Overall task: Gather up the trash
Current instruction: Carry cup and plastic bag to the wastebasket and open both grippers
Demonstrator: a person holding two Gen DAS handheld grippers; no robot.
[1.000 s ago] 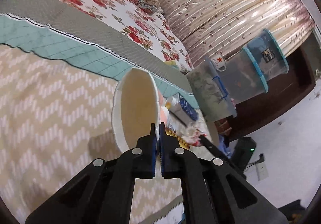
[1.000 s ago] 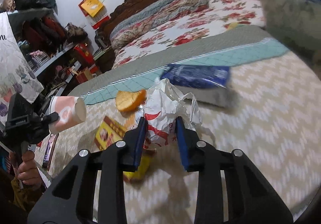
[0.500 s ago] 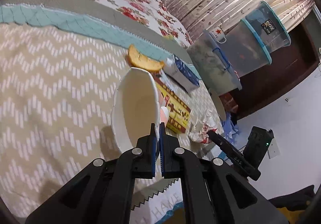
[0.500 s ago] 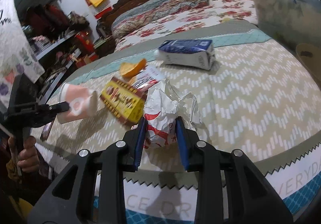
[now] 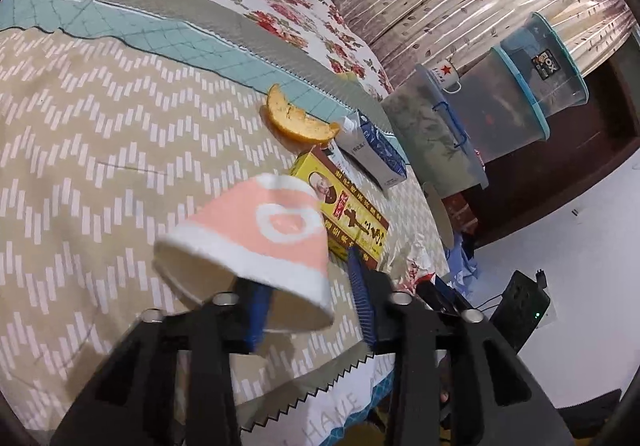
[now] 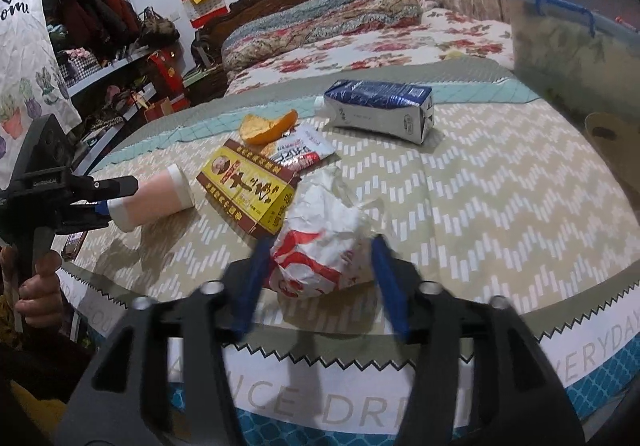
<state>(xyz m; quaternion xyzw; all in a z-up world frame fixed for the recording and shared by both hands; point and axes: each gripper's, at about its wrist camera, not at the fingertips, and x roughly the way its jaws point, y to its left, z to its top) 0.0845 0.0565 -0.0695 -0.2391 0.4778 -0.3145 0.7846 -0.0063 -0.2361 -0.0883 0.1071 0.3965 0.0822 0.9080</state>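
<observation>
Between the spread blue pads of the right gripper sits a crumpled paper wrapper, white with red print, on the chevron tablecloth near its front edge; the jaws stand wide with a gap on each side, so nothing is clamped; the left gripper is likewise parted, the pink paper cup tipped on its side across its left pad, seemingly loose rather than pinched. Both pieces look very light and easily crushed; the wrapper should yield and spring, so a squeeze across its bulkiest middle seems safest; the cup is thin-walled, best nipped at the stiffer rolled rim. Beyond lie a yellow carton, a foil sachet, orange peel and a blue milk carton.
</observation>
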